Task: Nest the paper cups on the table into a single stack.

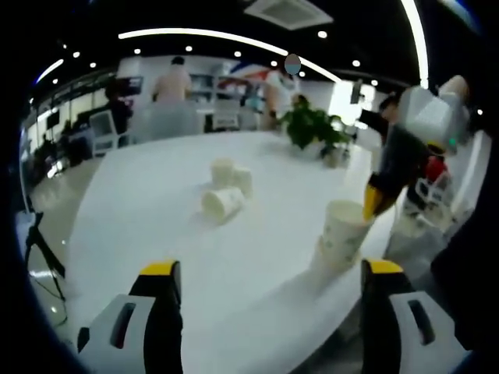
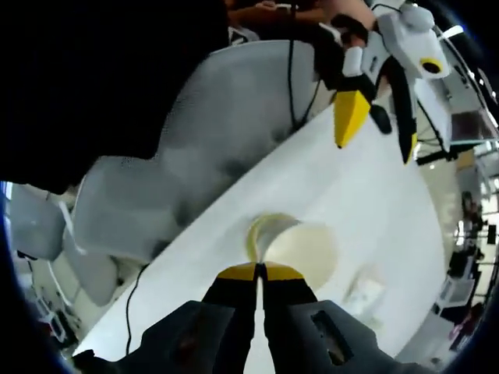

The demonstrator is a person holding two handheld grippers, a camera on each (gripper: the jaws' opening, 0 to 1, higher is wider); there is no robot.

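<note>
Left gripper view: left gripper (image 1: 269,284) jaws spread wide above the white table (image 1: 156,202); three paper cups (image 1: 226,189) cluster mid-table; right gripper (image 1: 373,204) grips a cup stack (image 1: 341,238) near the edge. Right gripper view: jaws pinch the stack's rim (image 2: 269,234).

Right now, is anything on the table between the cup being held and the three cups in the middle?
No. In the left gripper view, bare white table separates the held cup stack from the cluster of cups.
</note>
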